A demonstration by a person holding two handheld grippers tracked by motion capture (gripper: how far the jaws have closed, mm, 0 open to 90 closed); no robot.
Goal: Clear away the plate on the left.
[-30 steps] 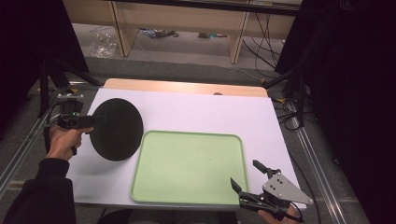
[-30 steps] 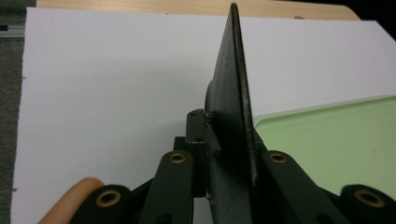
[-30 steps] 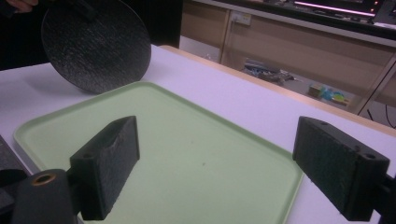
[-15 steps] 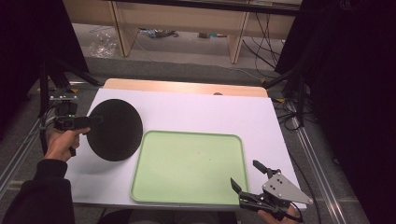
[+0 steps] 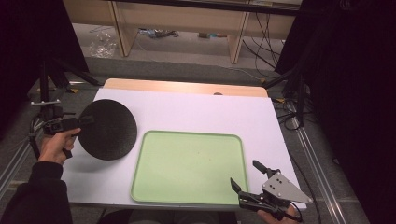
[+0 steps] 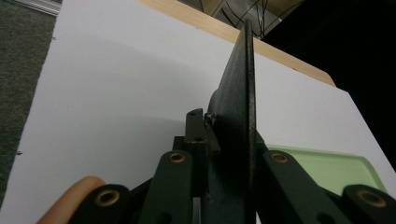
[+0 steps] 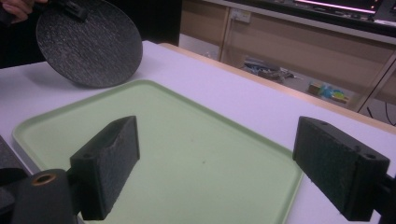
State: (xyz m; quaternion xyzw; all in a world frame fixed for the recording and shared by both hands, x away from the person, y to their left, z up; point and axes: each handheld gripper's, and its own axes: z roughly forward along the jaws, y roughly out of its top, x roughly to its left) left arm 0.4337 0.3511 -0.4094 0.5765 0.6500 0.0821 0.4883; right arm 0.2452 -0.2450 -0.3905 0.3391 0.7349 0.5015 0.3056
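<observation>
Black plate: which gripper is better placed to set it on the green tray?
Left. The left gripper is shut on the black plate, beside the green tray. The right gripper is open at the tray's near right corner.

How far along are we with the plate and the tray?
Done: the left gripper has clamped the black plate by its rim. In hand: the plate is held tilted over the table, left of the green tray. Left: probably setting it in the tray. The right gripper waits open.
</observation>
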